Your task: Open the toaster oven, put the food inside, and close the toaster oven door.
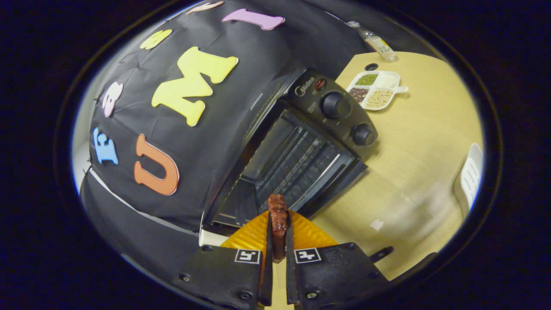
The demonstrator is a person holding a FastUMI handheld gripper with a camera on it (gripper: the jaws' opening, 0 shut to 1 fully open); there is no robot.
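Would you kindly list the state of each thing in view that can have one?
Toaster oven: door open, rack inside bare.
Food: a brown piece held upright between the fingers, just before the oven's opening.
Gripper: shut on the food.
Divided dish: compartments filled with grains.
Bottle: lying on the table's far edge.

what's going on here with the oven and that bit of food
A hand-held claw is shut on a brown piece of food, carrying it toward the toaster oven, just ahead of the fingers. The oven door is already open, its wire rack bare. A divided dish of grains sits on the table beyond.
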